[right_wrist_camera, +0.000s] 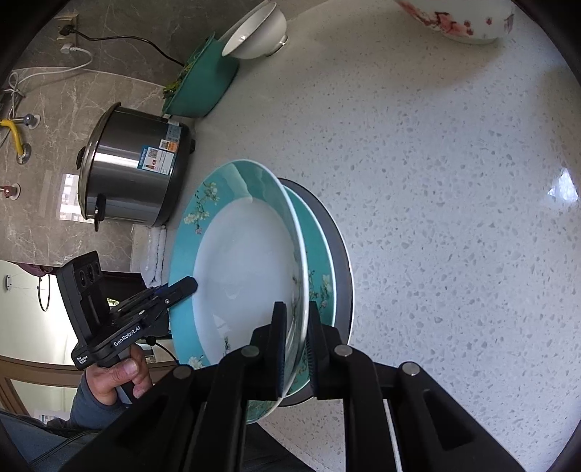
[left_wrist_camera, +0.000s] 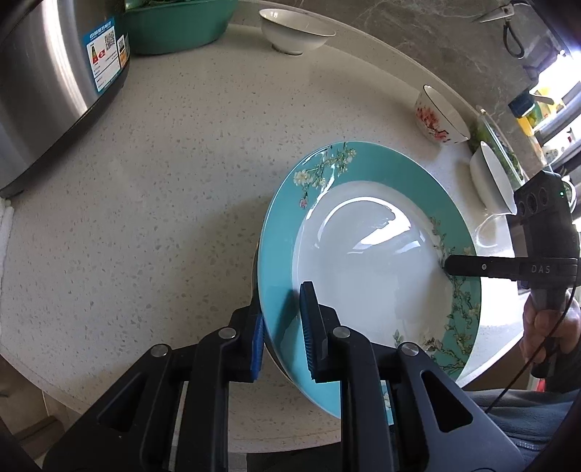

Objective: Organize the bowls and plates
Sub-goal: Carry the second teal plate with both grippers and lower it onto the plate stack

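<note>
Both claws clamp teal plate (left_wrist_camera: 366, 254) rim | second plate (right_wrist_camera: 319, 261) mostly hidden beneath

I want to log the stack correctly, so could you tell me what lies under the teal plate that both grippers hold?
Under the teal plate a second teal floral rim shows, with a dark edge beneath it. Their centres are covered, so what that dark edge belongs to cannot be told.

Bare speckled stone countertop (left_wrist_camera: 163, 181) lies open ahead of me; steel rice cooker (left_wrist_camera: 47, 80) and plain white bowl (left_wrist_camera: 296, 31) crowd its far edge.
</note>
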Available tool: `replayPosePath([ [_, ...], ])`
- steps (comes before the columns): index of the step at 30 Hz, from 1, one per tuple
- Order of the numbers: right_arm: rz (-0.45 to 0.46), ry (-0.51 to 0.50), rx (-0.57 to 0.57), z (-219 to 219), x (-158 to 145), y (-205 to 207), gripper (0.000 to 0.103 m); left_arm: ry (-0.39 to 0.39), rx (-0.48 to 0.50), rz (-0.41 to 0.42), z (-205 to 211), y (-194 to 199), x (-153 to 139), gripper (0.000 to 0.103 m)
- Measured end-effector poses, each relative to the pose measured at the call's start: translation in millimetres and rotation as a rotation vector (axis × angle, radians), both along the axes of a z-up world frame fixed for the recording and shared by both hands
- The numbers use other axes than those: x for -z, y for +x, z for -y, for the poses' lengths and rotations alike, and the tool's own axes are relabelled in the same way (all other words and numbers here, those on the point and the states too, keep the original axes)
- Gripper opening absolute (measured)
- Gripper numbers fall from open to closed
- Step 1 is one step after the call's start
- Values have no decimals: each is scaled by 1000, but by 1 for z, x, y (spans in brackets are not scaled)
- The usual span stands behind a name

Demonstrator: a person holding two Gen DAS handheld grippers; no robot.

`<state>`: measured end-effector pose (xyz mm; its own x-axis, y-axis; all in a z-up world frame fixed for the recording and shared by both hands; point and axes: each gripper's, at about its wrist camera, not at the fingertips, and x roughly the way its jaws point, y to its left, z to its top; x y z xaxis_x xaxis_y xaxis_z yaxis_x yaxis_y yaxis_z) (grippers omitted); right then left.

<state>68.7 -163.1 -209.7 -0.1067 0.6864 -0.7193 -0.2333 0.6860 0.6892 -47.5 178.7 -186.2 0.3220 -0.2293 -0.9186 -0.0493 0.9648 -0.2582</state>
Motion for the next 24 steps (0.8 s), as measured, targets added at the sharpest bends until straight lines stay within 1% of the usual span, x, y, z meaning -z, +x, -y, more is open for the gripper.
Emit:
replayPosePath([
  [2,7,-8,3,-2,0,-1,14,13,10,-2,6,5,0,17],
  [6,47,-55,-6,-8,-3,-5,14,92,50,4,21,7,3,20],
  [8,56,-67,-1,-7,-3,-6,14,117,58,11,25,7,4,21],
  [10,85,-92,-9,-10,-6,-7,14,148,76,21,30,7,5,22],
  [12,126,-127,-29,-15,-10,-10,14,165,84,28,32,7,6,23],
  [15,211,-204,-70,-26,-18,-16,15,193,102,41,36,8,6,24],
  [18,279,-268,-93,-33,-23,-23,18,188,103,43,34,7,6,25],
  [24,406,-408,-126,-50,-31,-37,27,198,115,47,36,11,6,26],
])
